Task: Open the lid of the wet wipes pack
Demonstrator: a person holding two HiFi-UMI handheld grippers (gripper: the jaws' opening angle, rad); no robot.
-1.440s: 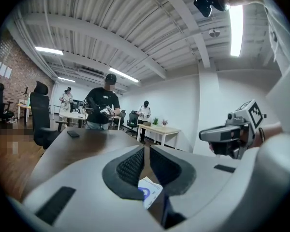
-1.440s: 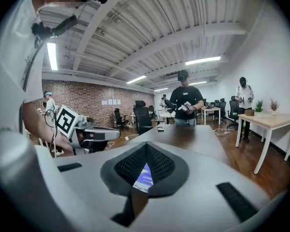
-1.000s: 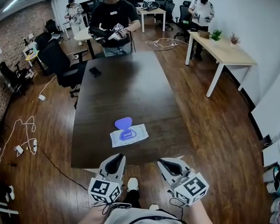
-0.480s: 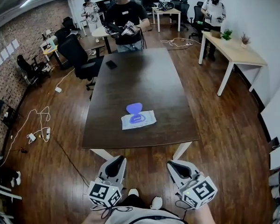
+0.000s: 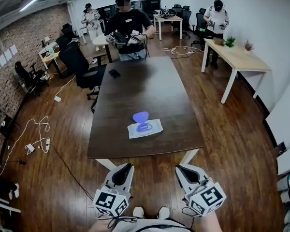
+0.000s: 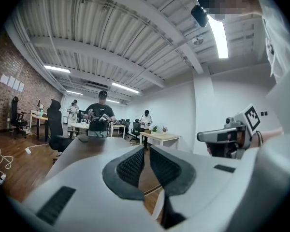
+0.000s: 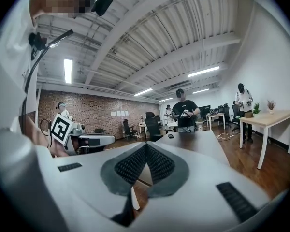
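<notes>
The wet wipes pack (image 5: 146, 129) lies flat on the dark wooden surface (image 5: 135, 81), near its lower edge and just below the middle of the head view. It is a thin, soft white pouch with blue print, and its long axis runs left to right across the frame, the right end tipped slightly upward. Its lid (image 5: 140, 116), a smooth, rounded blue-violet plastic flap, already lies turned back over the pack's upper edge, pointing toward the top of the frame, so the opening looks done. Both tools hang in the bottom of the frame, off the surface and well apart from the pack. The pack sits up-frame between them, a little nearer the left tool (image 5: 123, 170) than the right tool (image 5: 182, 170), so any further reach would go straight up the frame past the near edge. In its own view the left tool (image 6: 147, 149) shows its dark ribbed pads a narrow slit apart with nothing between them. The right tool (image 7: 145, 145) has its pads brought together at the tips, empty.
</notes>
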